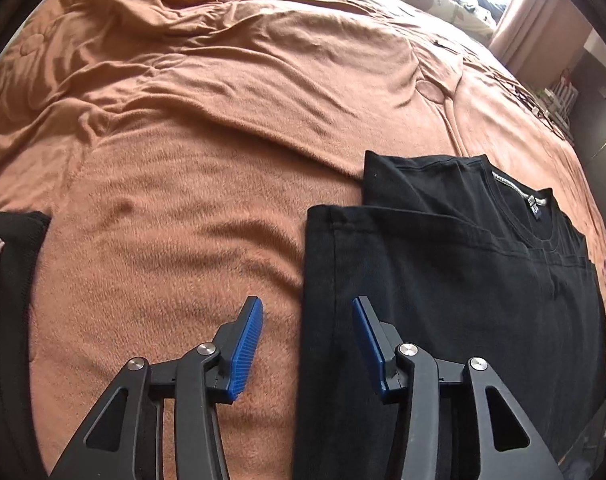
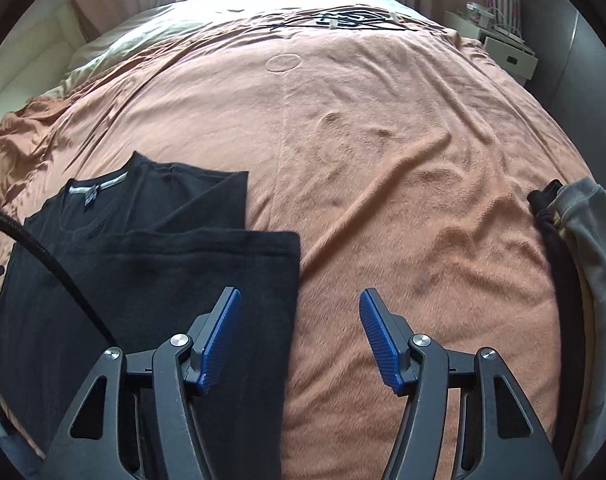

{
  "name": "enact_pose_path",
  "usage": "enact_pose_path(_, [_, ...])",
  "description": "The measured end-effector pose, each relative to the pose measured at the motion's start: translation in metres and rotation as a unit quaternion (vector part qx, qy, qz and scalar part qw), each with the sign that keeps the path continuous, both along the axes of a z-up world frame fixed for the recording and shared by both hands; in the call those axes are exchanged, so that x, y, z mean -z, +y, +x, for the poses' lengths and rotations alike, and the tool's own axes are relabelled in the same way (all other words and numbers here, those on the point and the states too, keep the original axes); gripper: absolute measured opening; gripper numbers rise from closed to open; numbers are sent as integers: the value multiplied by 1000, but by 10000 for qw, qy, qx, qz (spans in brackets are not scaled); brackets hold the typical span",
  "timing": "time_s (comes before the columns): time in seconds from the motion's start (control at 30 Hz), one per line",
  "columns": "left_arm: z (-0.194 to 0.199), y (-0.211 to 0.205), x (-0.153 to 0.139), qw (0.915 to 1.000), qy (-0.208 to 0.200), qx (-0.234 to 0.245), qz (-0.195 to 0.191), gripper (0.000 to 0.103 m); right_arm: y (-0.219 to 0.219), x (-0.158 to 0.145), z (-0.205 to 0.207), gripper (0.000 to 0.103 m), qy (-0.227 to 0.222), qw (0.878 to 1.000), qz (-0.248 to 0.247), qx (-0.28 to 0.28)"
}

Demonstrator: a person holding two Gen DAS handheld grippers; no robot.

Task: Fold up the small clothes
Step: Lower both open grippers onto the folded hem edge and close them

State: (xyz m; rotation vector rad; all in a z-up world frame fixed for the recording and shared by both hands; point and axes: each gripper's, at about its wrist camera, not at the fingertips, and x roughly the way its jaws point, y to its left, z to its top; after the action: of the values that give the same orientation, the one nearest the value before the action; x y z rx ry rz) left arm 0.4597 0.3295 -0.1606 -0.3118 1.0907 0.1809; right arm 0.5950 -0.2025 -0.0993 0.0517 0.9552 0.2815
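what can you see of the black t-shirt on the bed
The black t-shirt lies flat on the orange blanket, partly folded: its sides are turned in, so it forms a long strip with straight edges. The round neck points away, showing a grey woven band and a small dark label inside. The cloth looks like soft cotton knit with stitched hems. Both grippers, left and right, hover open over its side edges, gripping nothing.

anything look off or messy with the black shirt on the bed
Nothing stands out. The black shirt lies partly folded and flat on the orange blanket, collar label showing. The blanket is wrinkled, mostly toward its far left side. Both the left gripper and right gripper have open jaws, holding nothing.
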Motion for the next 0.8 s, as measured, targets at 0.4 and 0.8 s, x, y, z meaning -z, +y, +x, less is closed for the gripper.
enact_pose_path(0.4, [21,14,13,9990,-90,-133,-427,48,-8,23,10,48,354,9982,479,106])
enact_pose_path(0.8, [47,-1,19,10000,-77,0,22,21,-4,32,40,29,319,9945,991,121])
